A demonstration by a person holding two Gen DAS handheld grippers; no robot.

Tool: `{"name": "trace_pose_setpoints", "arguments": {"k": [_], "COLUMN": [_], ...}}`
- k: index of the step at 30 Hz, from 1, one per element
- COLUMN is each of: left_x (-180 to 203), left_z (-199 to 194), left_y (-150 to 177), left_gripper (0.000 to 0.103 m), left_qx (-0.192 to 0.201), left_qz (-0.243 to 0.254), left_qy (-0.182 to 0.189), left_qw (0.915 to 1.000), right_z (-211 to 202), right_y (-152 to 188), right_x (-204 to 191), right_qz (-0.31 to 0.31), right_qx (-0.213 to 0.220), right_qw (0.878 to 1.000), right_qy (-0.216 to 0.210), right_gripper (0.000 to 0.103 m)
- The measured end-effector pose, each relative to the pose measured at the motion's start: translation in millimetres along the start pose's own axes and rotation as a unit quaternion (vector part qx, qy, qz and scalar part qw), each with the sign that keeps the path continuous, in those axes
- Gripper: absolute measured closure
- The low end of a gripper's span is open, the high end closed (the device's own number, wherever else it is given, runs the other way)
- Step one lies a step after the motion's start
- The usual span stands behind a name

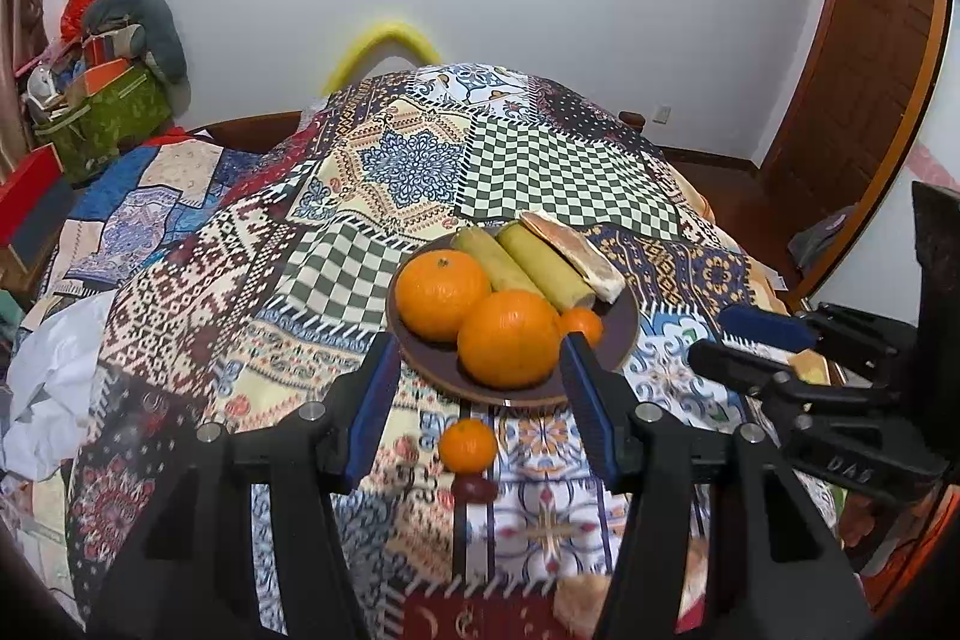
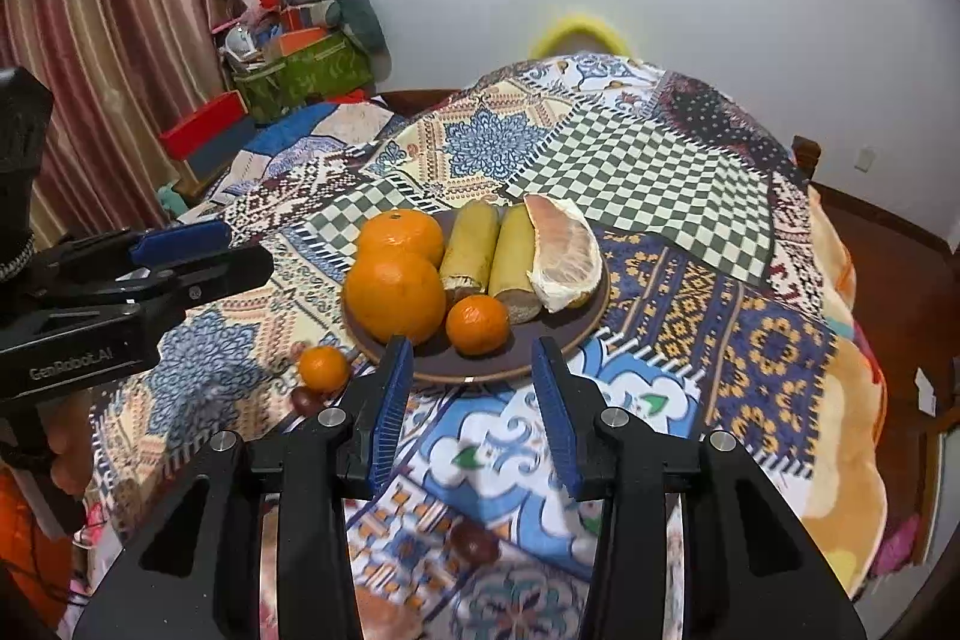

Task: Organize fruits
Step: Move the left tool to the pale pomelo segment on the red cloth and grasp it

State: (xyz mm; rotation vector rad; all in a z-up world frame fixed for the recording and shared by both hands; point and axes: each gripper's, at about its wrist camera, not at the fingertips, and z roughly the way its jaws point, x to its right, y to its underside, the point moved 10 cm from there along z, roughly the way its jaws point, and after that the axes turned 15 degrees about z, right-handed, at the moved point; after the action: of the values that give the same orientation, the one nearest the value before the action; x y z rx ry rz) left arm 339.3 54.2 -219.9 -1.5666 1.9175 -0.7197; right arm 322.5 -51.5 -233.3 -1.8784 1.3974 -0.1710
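Observation:
A brown plate on the patchwork cloth holds two big oranges, a small mandarin, two bananas and a pomelo wedge. A second small mandarin lies on the cloth just before the plate, with a dark red fruit beside it. Another dark fruit lies nearer. My left gripper is open and empty above the loose mandarin. My right gripper is open and empty at the plate's near rim.
The patchwork cloth covers a rounded table. A bed with boxes and a green bag lies to the left, a wooden door to the right. A pale bread-like item sits at the near edge.

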Motion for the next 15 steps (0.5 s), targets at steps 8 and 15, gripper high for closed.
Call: {"name": "trace_pose_setpoints", "arguments": {"k": [8, 15], "left_x": [12.2, 25.7], "left_z": [-30.4, -49.5], "left_y": [28.1, 54.5], "left_gripper": [0.047, 0.047], "left_qx": [-0.008, -0.02], "left_qz": [0.005, 0.004], "left_qy": [0.003, 0.013], "left_qw": [1.0, 0.9997], "right_z": [-31.0, -42.9], "right_y": [21.4, 53.9], "right_x": [-7.6, -4.5], "right_qz": [-0.004, -0.007], "right_qx": [0.009, -0.003], "right_qw": [1.0, 1.0], "right_qy": [0.001, 0.012], "right_gripper": [0.058, 0.056]}}
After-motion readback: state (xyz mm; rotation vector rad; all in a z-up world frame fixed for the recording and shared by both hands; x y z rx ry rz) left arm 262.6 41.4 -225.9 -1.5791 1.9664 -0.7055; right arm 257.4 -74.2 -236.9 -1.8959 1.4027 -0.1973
